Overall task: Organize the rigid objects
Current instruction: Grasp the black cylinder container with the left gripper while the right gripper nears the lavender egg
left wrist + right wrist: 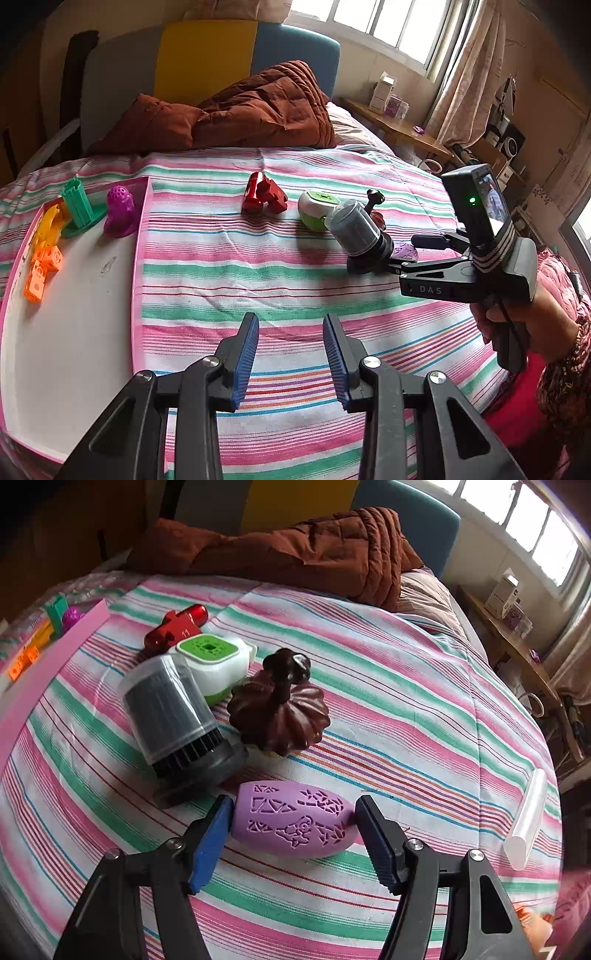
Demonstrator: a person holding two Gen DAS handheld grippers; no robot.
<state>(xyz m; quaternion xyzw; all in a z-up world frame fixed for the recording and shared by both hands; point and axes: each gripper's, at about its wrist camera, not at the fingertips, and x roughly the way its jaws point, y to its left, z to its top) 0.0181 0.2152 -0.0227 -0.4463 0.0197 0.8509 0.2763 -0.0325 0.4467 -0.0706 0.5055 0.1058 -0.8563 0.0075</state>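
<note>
Right wrist view: the right gripper (293, 825) has its jaws spread around a lilac egg-shaped piece (293, 819) with cut-out patterns, which lies on its side on the striped bedspread (424, 716). The left pad touches or nearly touches one end of the egg, and the right pad sits just at the other end; whether they press it I cannot tell. Just ahead of the jaws and to their left a grey cylinder with a clear cap (177, 716) lies tilted, and straight ahead stands a dark brown pumpkin-shaped piece (280, 712). Beyond these rest a white and green box (212, 661) and a red metallic part (177, 627). Well off to the right of the jaws lies a white tube (526, 819).

Left wrist view: the left gripper (290, 358) hangs over the bedspread with its jaws spread and nothing between them. To the left of the jaws is a pink-rimmed white tray (142, 236), which holds a green tower (79, 206), a purple perforated dome (120, 214) and orange and yellow linked blocks (44, 247) at its far end.
</note>
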